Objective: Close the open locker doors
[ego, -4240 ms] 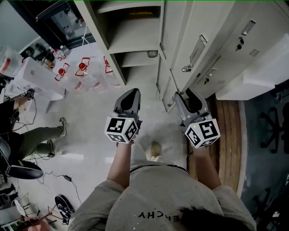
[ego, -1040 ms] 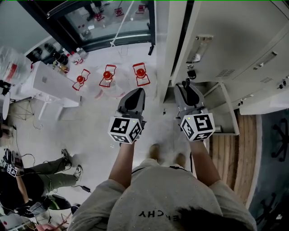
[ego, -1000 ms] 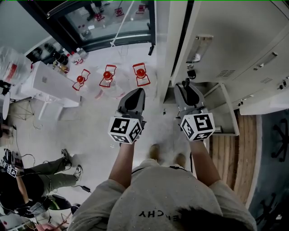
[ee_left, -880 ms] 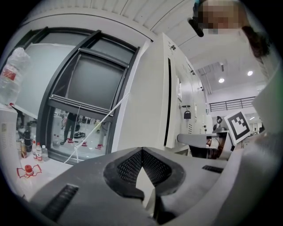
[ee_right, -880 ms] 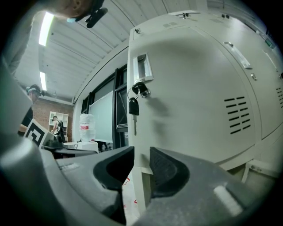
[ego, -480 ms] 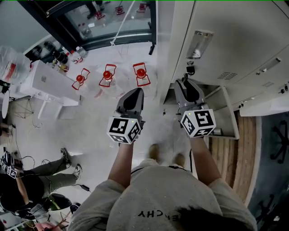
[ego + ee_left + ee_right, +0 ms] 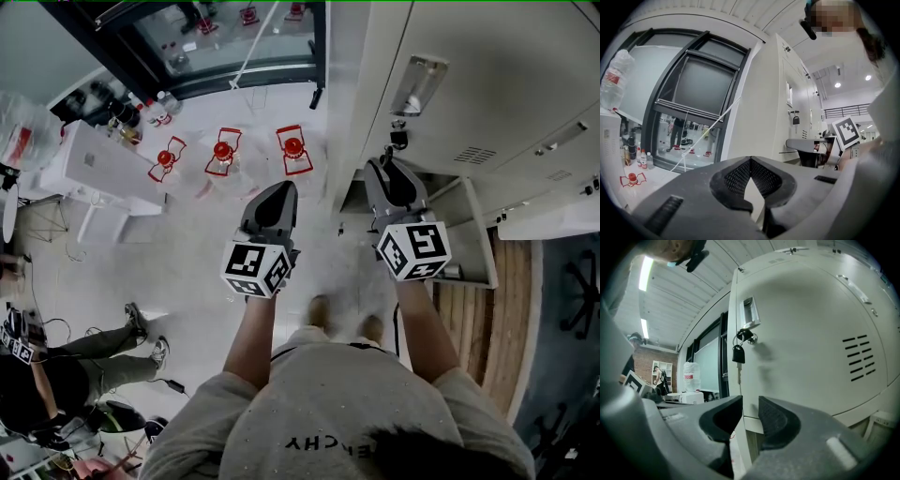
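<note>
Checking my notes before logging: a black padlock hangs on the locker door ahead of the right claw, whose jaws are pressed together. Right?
Not quite. The right claw has its jaws apart and grips nothing, as the right gripper view shows. The black padlock does hang on the locker door ahead of it.

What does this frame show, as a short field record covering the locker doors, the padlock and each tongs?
left tongs: shut, empty, off to the side of the lockers
right tongs: jaws apart, at the upper locker door's lower corner, nothing clamped
upper locker door: looks shut, vent slots on its face
padlock: hangs below the door's handle
lower locker door: swung open, below the right tongs
task status: lower door not yet closed
</note>
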Demonstrator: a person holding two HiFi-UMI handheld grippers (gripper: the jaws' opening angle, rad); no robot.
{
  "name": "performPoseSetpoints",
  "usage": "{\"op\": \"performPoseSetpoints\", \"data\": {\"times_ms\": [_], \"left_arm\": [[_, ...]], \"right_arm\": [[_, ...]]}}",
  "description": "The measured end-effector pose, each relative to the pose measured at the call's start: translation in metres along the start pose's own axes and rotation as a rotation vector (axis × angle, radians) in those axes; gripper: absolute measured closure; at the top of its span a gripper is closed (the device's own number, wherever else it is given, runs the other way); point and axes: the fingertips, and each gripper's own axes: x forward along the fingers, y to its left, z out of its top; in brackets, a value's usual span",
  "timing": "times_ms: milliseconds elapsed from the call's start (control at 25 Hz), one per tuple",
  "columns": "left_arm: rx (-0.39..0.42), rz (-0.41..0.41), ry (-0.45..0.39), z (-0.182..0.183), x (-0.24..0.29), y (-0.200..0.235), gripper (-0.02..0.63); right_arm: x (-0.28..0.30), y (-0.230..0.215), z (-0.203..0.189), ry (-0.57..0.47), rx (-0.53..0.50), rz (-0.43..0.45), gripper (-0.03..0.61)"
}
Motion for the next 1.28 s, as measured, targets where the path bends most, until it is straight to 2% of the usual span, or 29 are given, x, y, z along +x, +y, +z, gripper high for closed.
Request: {"op": "performPoseSetpoints", "data": {"times_ms": [320,600,880,1280], "left_arm": [[-0.003,-0.031,0.003,-0.002,-0.002,-0.008,0.617],[-0.006,-0.114,0.014,-0.010,0.006,-0.044,0.617],[-0.011,-0.244,0.037,-0.020,0.019,-0.101,0.617],[-0.006,-0.506,0.084,-0.041,0.038,-0.217,0.617]], "right_arm": [[-0.012,0.002,-0.004,0.011,-0.011,-0.017,0.495],[-0.047,-0.014,-0.007,0.022,-0.035,-0.086,0.518],[-0.102,-0.044,-0.005,0.017,-0.030,-0.207,0.518],[-0.207,-0.086,-0.007,0.002,-0.020,-0.415,0.518]]}}
